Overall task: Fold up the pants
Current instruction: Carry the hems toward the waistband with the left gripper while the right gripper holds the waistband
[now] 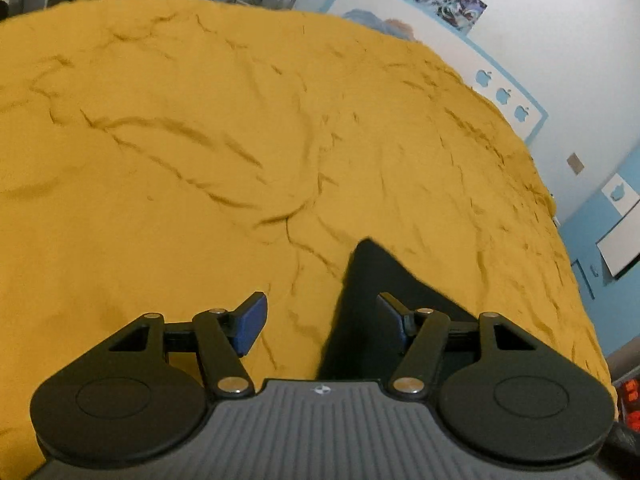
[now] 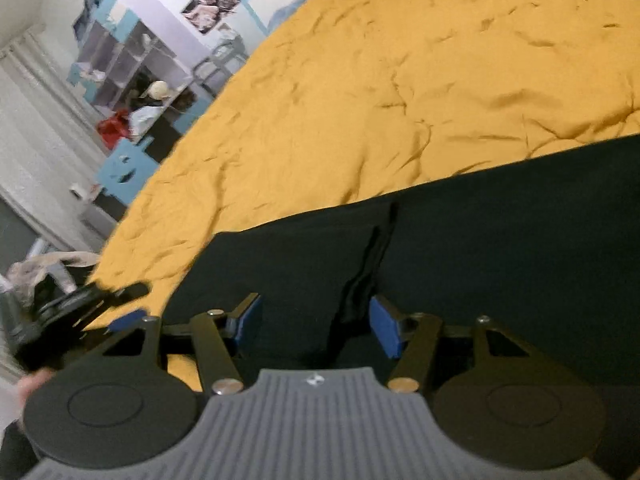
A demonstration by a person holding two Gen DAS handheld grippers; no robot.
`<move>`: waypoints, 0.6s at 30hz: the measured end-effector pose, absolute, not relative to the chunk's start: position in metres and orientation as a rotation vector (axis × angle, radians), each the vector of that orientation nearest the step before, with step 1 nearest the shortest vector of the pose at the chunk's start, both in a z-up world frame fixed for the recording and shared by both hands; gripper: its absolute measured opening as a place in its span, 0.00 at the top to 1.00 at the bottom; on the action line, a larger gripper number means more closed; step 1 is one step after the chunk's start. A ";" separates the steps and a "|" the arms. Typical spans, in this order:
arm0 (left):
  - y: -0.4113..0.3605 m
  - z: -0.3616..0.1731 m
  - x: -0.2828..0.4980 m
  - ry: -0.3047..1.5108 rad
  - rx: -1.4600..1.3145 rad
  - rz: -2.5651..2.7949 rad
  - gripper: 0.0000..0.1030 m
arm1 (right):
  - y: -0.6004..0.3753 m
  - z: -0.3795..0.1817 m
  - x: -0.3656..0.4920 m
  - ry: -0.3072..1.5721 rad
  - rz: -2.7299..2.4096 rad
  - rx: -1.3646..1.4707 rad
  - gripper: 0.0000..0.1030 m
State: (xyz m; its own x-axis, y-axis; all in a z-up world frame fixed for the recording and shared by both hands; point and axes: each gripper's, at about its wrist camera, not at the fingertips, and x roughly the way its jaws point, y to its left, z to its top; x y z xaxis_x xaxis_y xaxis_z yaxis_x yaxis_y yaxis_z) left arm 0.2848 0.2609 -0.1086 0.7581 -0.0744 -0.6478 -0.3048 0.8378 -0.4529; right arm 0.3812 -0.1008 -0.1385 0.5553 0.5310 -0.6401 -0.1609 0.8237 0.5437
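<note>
Black pants (image 2: 500,240) lie flat on a mustard-yellow bedspread (image 2: 400,80). In the right wrist view they fill the lower right, with a dark raised fold (image 2: 368,264) running toward the gripper. My right gripper (image 2: 316,324) is open and hovers just over the pants, the fold between its blue pads (image 2: 384,330). In the left wrist view only a pointed corner of the pants (image 1: 372,280) shows. My left gripper (image 1: 322,320) is open above that corner, its right pad over the black cloth. The left gripper also shows at the left edge of the right wrist view (image 2: 120,300).
The bedspread (image 1: 240,140) is wrinkled and covers the whole bed. A blue and white wall (image 1: 560,60) with posters lies beyond its far edge. A shelf unit (image 2: 132,76) with clutter and a curtain stand past the bed's left side.
</note>
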 end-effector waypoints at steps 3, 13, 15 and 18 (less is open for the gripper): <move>0.257 -0.113 0.285 0.716 -0.572 0.093 0.30 | -0.093 -0.152 0.399 0.942 0.388 0.481 0.49; 0.232 -0.121 0.295 0.801 -0.511 -0.009 0.35 | -0.089 -0.137 0.394 0.947 0.470 0.535 1.00; 0.232 -0.122 0.294 0.814 -0.511 -0.015 0.42 | -0.104 -0.130 0.389 0.932 0.479 0.603 1.00; 0.232 -0.126 0.297 0.845 -0.523 -0.013 0.45 | -0.110 -0.141 0.395 0.968 0.427 0.578 1.00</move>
State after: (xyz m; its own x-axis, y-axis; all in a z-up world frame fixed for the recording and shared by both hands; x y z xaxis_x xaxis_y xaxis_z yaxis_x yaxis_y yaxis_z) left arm 0.2972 0.2325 -0.1257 0.6710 -0.2144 -0.7098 -0.1925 0.8741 -0.4460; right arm 0.3946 -0.1103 -0.1412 0.5048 0.5785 -0.6407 -0.0838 0.7715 0.6307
